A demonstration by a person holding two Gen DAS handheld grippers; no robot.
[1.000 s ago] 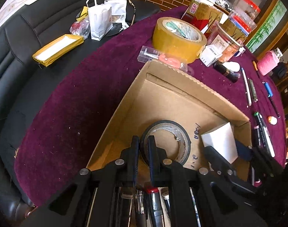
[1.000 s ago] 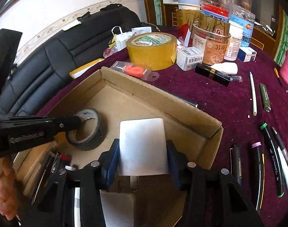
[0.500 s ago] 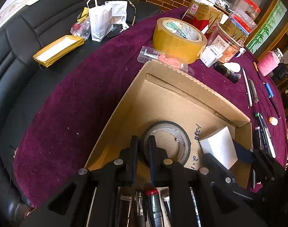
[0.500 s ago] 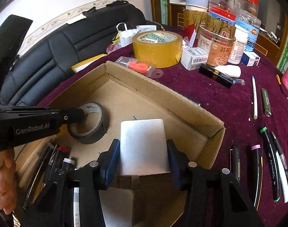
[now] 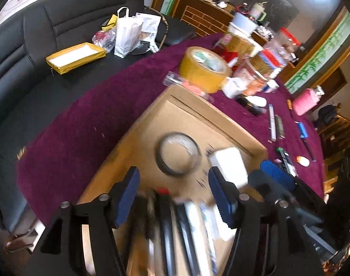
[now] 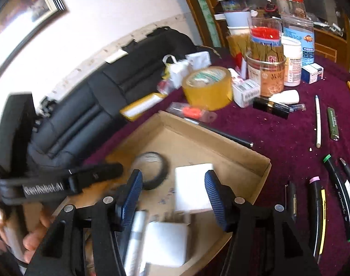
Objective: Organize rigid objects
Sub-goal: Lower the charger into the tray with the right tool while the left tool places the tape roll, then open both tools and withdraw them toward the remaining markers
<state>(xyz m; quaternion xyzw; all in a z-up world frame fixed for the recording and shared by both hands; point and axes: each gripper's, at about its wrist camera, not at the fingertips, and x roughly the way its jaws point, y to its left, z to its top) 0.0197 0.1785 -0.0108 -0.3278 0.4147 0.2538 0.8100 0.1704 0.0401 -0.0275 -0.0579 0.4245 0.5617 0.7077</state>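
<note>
Purple tablecloth; left hand-held gripper arm reads "GenRobot.AI"; jaws opening.

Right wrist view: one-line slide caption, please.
Right gripper opening above a white rectangular block lying beside a black tape roll in the brown cardboard tray.

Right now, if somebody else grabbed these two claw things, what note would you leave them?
Left gripper: jaws opening, nothing between them.
Right gripper: jaws opening, pads off the white box.
In the cardboard box: black tape roll, white box, several pens.
Left out on the purple cloth: yellow tape roll, pens and markers, lipstick, jars.
</note>
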